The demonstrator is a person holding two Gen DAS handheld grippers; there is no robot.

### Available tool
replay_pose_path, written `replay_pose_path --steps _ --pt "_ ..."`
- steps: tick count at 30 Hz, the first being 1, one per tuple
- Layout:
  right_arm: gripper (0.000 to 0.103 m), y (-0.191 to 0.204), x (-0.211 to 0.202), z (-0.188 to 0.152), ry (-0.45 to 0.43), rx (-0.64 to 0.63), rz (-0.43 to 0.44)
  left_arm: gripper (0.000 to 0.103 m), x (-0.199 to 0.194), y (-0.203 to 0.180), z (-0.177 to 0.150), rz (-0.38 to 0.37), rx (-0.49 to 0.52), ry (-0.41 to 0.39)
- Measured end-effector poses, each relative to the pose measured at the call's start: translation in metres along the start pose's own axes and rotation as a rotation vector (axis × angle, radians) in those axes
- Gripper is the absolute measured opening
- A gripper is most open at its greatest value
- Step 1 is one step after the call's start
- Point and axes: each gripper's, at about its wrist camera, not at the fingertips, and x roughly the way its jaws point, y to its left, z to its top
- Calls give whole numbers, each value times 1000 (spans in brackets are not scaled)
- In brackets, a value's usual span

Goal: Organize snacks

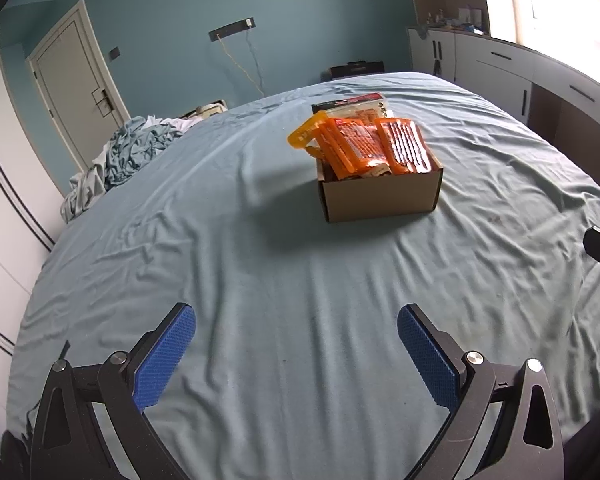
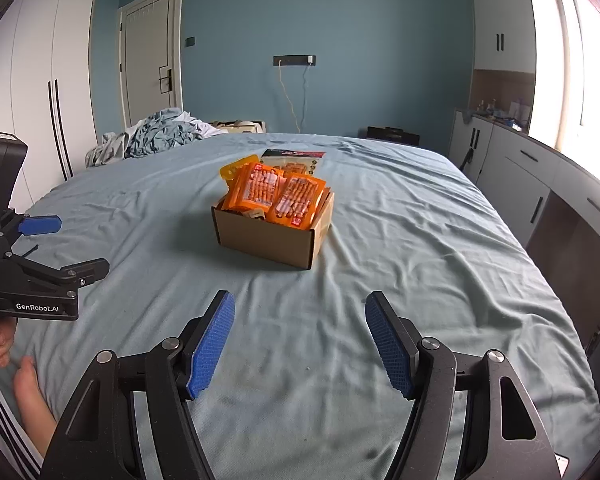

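Observation:
A brown cardboard box (image 1: 380,196) (image 2: 272,240) sits in the middle of the bed, packed with several orange snack packets (image 1: 364,144) (image 2: 278,194) that stand up out of it. One more snack packet with a dark top (image 1: 350,105) (image 2: 294,160) lies flat on the sheet just behind the box. My left gripper (image 1: 296,356) is open and empty, low over the sheet well in front of the box; it also shows at the left edge of the right wrist view (image 2: 56,248). My right gripper (image 2: 300,340) is open and empty, in front of the box.
The bed (image 1: 260,280) (image 2: 400,260) has a wrinkled light blue sheet. A heap of crumpled bedding (image 1: 128,152) (image 2: 156,132) lies at its far left corner. White cabinets (image 2: 540,184) run along the right wall, a wardrobe (image 2: 40,80) along the left.

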Motion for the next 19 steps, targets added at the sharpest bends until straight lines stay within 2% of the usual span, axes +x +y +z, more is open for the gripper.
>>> replay_pose_path --steps 9,19 --pt "67 1 1 0 7 -3 -3 103 -3 -9 -1 12 42 -17" --pt "67 4 2 0 15 -16 -7 103 -5 -11 -1 -10 55 -19"
